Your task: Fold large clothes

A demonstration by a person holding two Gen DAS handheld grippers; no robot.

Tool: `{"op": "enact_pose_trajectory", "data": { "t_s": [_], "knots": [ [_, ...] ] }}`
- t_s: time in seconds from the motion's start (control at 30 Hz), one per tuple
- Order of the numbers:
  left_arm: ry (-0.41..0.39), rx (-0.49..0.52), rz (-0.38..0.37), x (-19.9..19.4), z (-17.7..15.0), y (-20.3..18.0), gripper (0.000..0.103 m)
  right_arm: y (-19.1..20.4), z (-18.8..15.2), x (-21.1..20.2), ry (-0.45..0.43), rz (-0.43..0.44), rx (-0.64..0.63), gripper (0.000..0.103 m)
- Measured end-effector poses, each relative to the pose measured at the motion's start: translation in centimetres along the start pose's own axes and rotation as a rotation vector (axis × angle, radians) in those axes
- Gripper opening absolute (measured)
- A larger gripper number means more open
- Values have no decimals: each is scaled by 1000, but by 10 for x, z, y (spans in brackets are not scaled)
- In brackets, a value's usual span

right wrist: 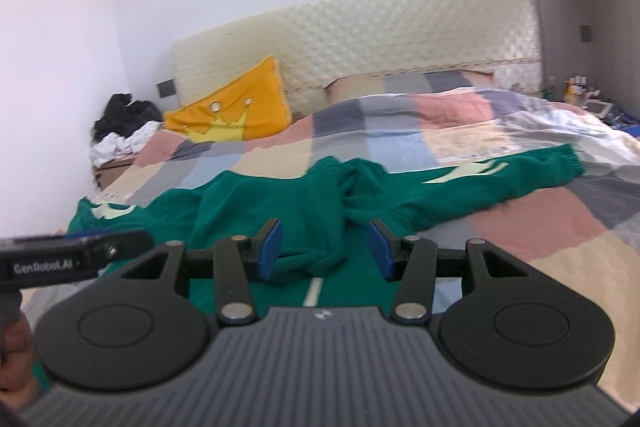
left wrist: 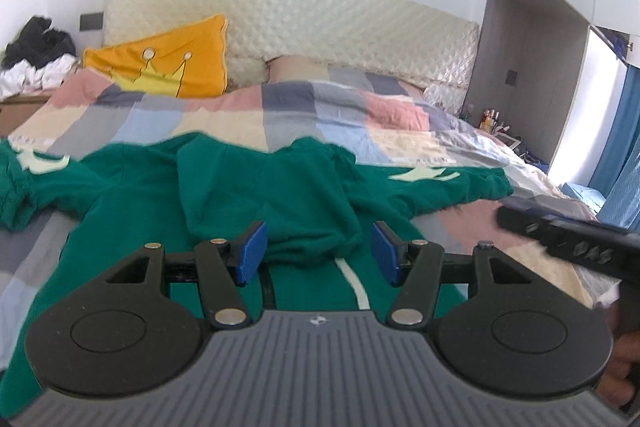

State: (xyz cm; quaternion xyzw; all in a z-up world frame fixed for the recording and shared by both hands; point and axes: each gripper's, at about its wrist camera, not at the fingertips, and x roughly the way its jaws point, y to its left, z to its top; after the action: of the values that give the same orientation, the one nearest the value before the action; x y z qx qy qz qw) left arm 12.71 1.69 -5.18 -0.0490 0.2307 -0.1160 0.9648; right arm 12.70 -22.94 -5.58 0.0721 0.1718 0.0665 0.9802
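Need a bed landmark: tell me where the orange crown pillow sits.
The orange crown pillow leans on the quilted headboard, left in both views, beyond the green garment.

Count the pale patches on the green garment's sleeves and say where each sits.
2. One pale patch is on the sleeve spread toward the orange pillow side; the other pale patch is on the opposite sleeve. Folds of the green garment may hide more.

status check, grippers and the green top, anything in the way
Left gripper open, empty. Right gripper open, empty. Green sweatshirt spread on the checked quilt, sleeves out, hood bunched mid-body. Nothing blocking.
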Motion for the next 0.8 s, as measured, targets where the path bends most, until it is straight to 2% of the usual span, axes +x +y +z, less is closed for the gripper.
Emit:
{"op": "enact_pose_trajectory", "data": {
  "t_s": [0.17,0.23,0.37,0.5,0.63,0.8],
  "knots": [
    [33,-41,16,13,-6,17,67,-23,-4,0,0,-82,46,51],
    [27,-48,33,16,-6,18,71,-35,-3,6,1,-99,78,51],
    [43,-64,32,29,-9,19,80,-62,6,26,0,-182,97,51],
    [94,-82,18,44,-18,22,80,-94,16,57,15,-240,154,51],
    [113,-62,44,55,-22,20,80,-114,26,87,21,-272,152,51],
    [110,-66,69,63,-26,20,81,-148,39,127,14,-268,143,51]
  ]
}}
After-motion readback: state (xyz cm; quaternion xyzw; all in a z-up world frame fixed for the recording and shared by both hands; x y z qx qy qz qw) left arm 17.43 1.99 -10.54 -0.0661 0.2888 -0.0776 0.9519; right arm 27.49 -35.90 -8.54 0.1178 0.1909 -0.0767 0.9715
